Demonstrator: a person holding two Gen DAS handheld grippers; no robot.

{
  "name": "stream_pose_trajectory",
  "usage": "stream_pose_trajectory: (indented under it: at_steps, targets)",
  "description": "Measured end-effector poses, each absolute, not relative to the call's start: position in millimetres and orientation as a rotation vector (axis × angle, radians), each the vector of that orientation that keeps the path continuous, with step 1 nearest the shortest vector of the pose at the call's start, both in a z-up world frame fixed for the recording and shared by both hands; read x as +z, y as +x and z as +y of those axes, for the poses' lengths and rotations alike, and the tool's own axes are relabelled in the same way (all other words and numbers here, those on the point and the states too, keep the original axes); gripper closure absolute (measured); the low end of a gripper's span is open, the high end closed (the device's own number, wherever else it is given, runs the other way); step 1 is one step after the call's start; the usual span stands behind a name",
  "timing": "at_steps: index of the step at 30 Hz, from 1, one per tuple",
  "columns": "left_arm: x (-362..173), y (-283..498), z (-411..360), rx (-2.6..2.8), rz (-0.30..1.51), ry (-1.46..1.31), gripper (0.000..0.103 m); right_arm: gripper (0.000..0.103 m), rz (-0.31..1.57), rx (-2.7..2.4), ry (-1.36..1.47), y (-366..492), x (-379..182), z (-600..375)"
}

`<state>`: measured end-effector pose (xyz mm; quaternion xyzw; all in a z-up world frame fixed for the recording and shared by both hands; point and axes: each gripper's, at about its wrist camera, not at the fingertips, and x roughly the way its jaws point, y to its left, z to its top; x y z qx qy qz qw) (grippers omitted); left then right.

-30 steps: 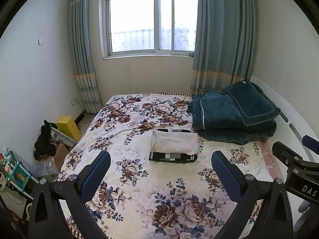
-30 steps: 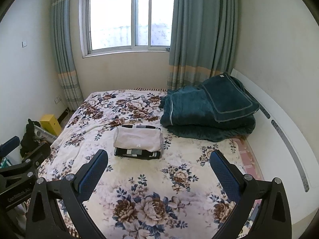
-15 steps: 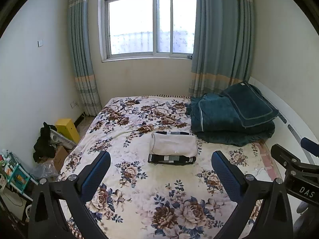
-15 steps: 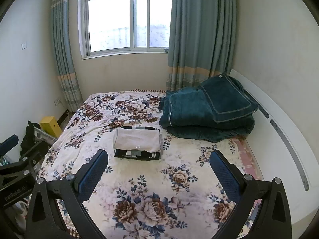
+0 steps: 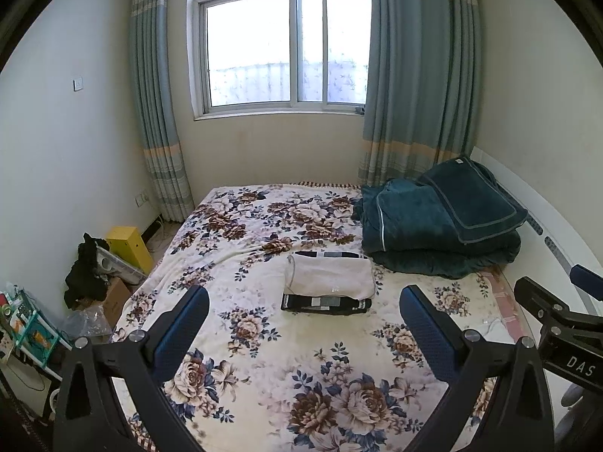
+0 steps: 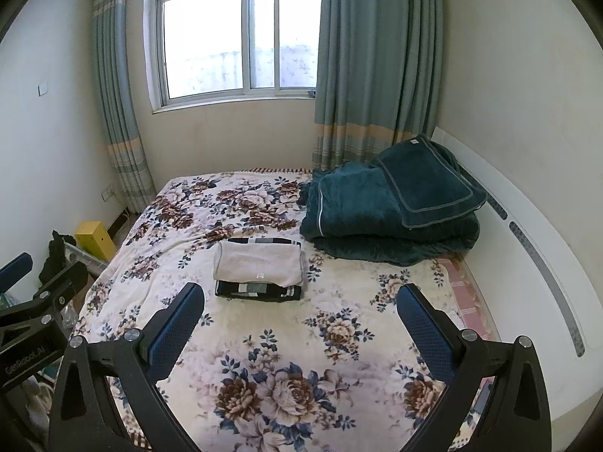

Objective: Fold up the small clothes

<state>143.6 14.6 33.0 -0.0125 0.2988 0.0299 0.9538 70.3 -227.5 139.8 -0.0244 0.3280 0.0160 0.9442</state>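
A folded white garment (image 5: 328, 277) lies on top of a folded black patterned garment (image 5: 326, 303) in the middle of the floral bed (image 5: 264, 339). The stack also shows in the right wrist view, white (image 6: 258, 264) over black (image 6: 259, 290). My left gripper (image 5: 303, 316) is open and empty, held well above the near part of the bed, short of the stack. My right gripper (image 6: 299, 314) is open and empty too, at a similar height and distance. Each gripper shows at the edge of the other's view.
A folded dark teal blanket (image 5: 439, 222) lies at the bed's far right by the white headboard (image 6: 535, 248). A yellow box (image 5: 126, 246), dark clothes (image 5: 84, 271) and clutter stand on the floor left of the bed. A window with curtains is behind.
Both grippers have risen and pulled back a little, so the stack sits lower and farther in both views. Both stay open and empty.
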Motion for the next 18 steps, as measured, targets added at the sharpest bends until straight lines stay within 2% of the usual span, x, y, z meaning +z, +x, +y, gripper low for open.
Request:
stream_pose_trajectory:
  at_steps: [18]
  targets:
    - [42.5, 141.9, 11.9, 0.066, 0.574, -0.013, 0.0, 0.0, 0.668, 0.022, -0.045, 67.7, 147.1, -230.6]
